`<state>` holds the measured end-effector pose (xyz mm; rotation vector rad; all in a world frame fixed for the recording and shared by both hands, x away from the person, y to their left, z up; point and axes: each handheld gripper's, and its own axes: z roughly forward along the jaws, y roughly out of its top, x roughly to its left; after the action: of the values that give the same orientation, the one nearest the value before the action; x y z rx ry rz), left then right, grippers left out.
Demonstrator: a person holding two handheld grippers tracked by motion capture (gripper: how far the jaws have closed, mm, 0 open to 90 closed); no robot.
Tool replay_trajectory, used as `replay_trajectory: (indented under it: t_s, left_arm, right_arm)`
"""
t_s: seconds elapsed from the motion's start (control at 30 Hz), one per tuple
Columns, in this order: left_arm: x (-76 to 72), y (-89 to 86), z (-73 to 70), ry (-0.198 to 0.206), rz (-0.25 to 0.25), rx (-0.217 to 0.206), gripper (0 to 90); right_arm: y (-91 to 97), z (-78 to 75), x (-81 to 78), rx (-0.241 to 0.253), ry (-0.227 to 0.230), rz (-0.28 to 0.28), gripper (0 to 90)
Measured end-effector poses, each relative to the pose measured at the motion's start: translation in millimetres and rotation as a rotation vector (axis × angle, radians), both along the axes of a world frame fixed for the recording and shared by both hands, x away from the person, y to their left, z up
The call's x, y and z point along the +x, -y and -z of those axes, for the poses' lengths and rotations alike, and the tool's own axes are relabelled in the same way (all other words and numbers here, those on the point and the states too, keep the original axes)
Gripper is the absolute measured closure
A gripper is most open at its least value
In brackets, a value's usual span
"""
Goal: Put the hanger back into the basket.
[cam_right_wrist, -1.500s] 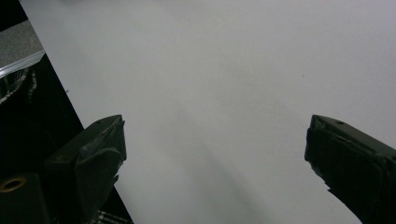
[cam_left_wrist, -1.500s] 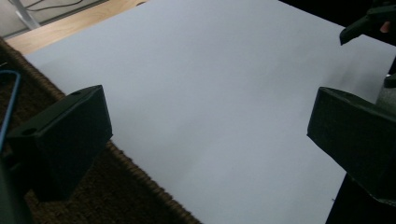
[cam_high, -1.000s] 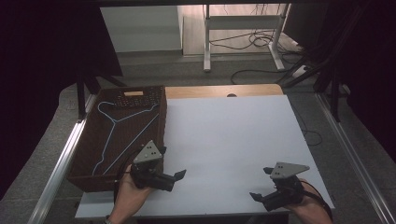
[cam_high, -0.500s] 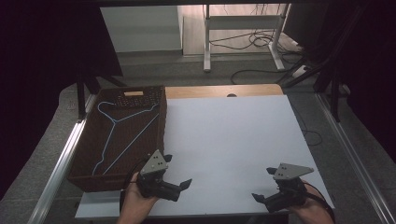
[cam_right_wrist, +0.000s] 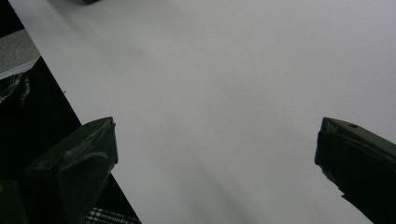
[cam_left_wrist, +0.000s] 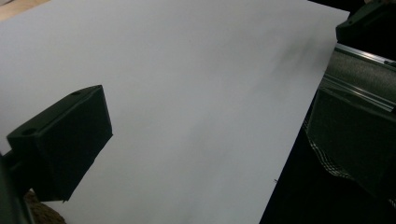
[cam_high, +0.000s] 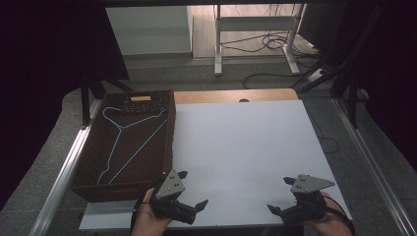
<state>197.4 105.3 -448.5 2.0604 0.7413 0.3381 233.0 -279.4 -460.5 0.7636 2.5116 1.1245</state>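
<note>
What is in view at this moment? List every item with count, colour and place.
basket: one, dark brown wicker, left edge of the table.
hanger: one, light blue wire, lying inside the basket.
white sheet: one, covering the tabletop right of the basket.
table: one, wood strip showing at the far edge.
metal stand: one, white, on the floor beyond the table.
cables: several, dark, on the floor near the stand.
left gripper: one, black, open, near edge by the basket.
right gripper: one, black, open, near right corner.
</note>
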Motion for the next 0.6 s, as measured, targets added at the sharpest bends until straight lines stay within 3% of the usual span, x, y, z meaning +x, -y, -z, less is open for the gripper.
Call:
replay_trajectory:
  t_s: [0.6]
  left_arm:
    - [-18.7, 10.7, 19.7, -0.001, 0.037, 0.045, 0.0]
  right_arm:
    - [11.7, 1.4, -10.5, 0.035, 0.006, 0.073, 0.0]
